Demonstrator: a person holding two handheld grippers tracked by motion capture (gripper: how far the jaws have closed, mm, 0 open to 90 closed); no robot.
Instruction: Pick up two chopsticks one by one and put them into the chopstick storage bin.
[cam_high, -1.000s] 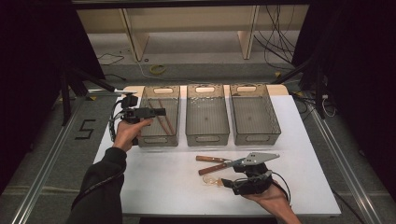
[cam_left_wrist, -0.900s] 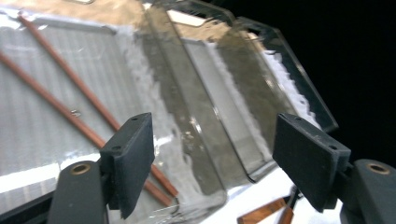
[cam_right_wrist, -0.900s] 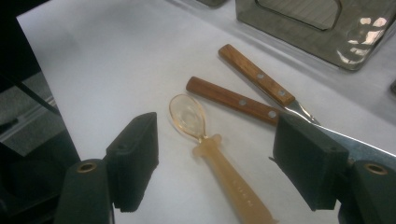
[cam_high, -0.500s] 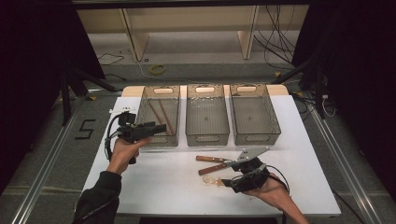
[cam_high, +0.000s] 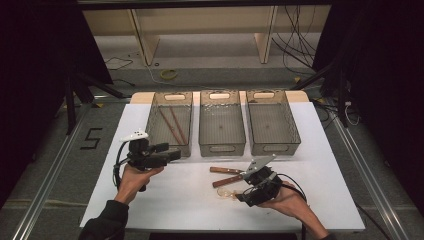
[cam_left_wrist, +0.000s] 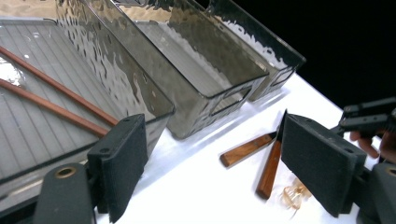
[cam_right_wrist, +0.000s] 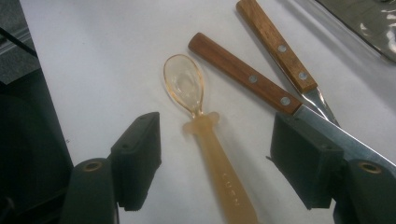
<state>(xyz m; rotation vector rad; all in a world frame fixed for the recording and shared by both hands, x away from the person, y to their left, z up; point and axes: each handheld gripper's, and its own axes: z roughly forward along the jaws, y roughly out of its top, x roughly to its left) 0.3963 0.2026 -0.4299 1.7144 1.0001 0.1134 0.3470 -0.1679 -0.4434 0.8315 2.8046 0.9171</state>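
Amber plastic spoon (cam_right_wrist: 205, 135) lies on the table (cam_high: 165, 200) between the open jaws of my right hand-held gripper (cam_right_wrist: 229, 163), so I should close squarely on its handle, clear of the knives (cam_right_wrist: 247, 77).

Readable marks are few: a large dark "5" (cam_high: 91, 138) stands on the grey floor just left of the desk, seen in the high view. The translucent amber spoon (cam_right_wrist: 208, 149) carries small raised lettering along its handle in the right gripper view, roughly four characters, too faint to read with confidence. Nothing legible shows on the bins, the knife handles or the gripper bodies.
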